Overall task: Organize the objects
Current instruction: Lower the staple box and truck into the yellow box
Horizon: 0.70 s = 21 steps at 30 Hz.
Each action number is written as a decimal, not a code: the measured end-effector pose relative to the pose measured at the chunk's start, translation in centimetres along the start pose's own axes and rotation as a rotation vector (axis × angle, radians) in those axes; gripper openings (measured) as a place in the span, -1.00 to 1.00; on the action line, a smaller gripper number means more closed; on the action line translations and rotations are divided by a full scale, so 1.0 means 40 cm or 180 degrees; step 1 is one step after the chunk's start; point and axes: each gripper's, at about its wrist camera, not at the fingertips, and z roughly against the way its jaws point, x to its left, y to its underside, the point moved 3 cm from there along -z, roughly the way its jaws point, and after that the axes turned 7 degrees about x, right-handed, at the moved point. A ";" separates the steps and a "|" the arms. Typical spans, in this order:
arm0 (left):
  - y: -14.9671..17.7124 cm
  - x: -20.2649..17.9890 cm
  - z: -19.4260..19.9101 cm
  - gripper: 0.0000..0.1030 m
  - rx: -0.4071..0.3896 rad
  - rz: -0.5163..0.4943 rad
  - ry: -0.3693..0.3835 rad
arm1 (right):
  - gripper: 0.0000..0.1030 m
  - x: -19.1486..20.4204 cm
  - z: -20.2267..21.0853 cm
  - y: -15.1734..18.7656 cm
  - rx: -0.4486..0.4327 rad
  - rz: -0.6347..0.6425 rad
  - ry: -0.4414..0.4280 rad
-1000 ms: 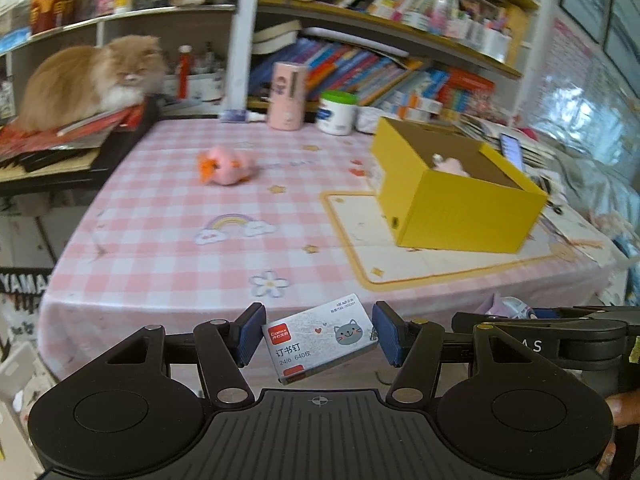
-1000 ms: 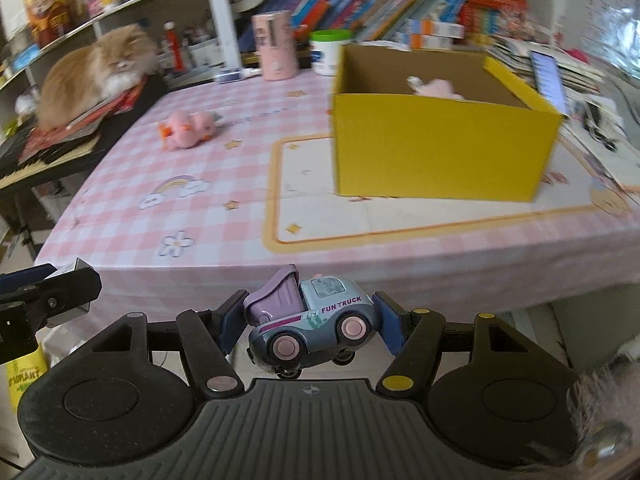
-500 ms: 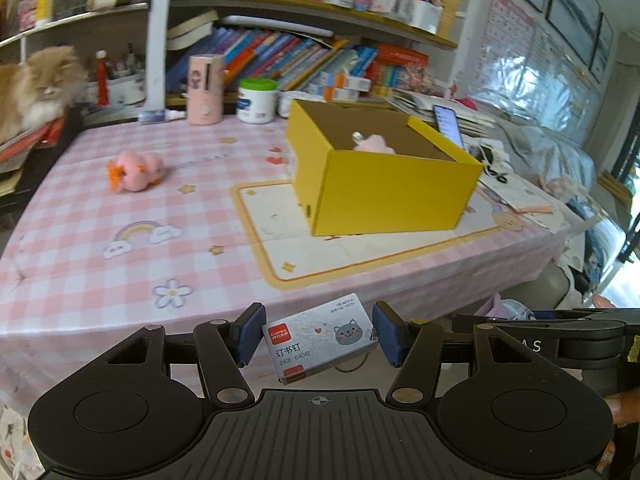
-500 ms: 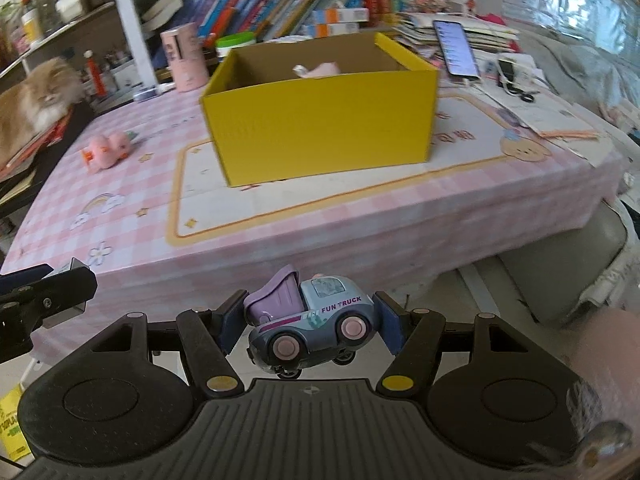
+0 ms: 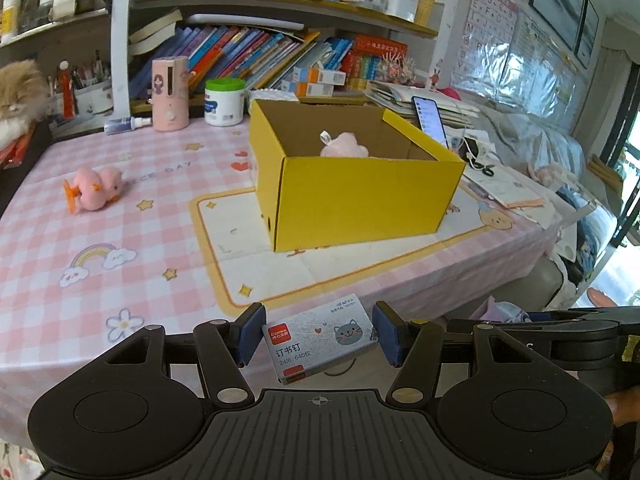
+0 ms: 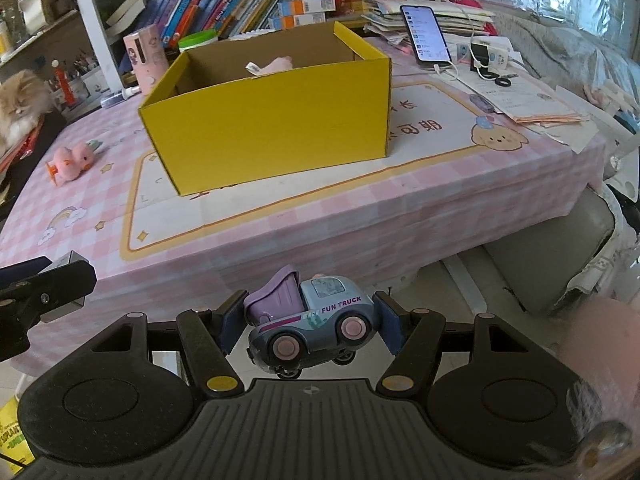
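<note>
On the left of the table (image 5: 48, 320) a pink plush duck (image 5: 94, 189) lies on the checked cloth, well apart from everything else and not yet collected. To its right stands the yellow box (image 5: 360, 200) on the cream mat, and one pink plush (image 5: 344, 146) already sits inside it, so I judge the sorting begun but far from finished (one item in, two in transit, at least the duck left).

The left gripper (image 5: 318, 336) is clenched on a staples box (image 5: 318, 338), its blue pads pressing the short ends; the carton hangs tilted, off the near table edge and not yet over the yellow box. The right gripper (image 6: 310, 322) grasps a toy truck (image 6: 310, 322) by nose and tail, also held in the air short of the table, with the yellow box (image 6: 272, 120) ahead and slightly left of it. Neither item has reached the opening, so both drops remain, then the duck.

Against the frame a second ago, both views have swung: in the left view the cat (image 5: 18, 96), then prominent at upper left, is now cut by the left edge, and the yellow box has shifted from the right side towards the centre. In the right view the box has likewise slid left, and the phone (image 6: 426, 34) and papers on the right are more exposed. Both grips look unchanged.
</note>
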 end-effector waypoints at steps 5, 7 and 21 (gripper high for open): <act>-0.051 -0.014 -0.014 0.12 -0.0128 -0.0031 -0.0015 | 0.24 -0.012 -0.012 -0.046 -0.0034 0.0046 -0.0021; -0.079 -0.020 -0.020 0.12 -0.0200 -0.0052 -0.0032 | 0.24 -0.017 -0.014 -0.075 -0.0093 0.0087 -0.0029; -0.293 -0.081 -0.117 0.12 -0.0647 -0.0273 -0.0320 | 0.24 -0.066 0.002 -0.411 -0.0848 0.0340 -0.0205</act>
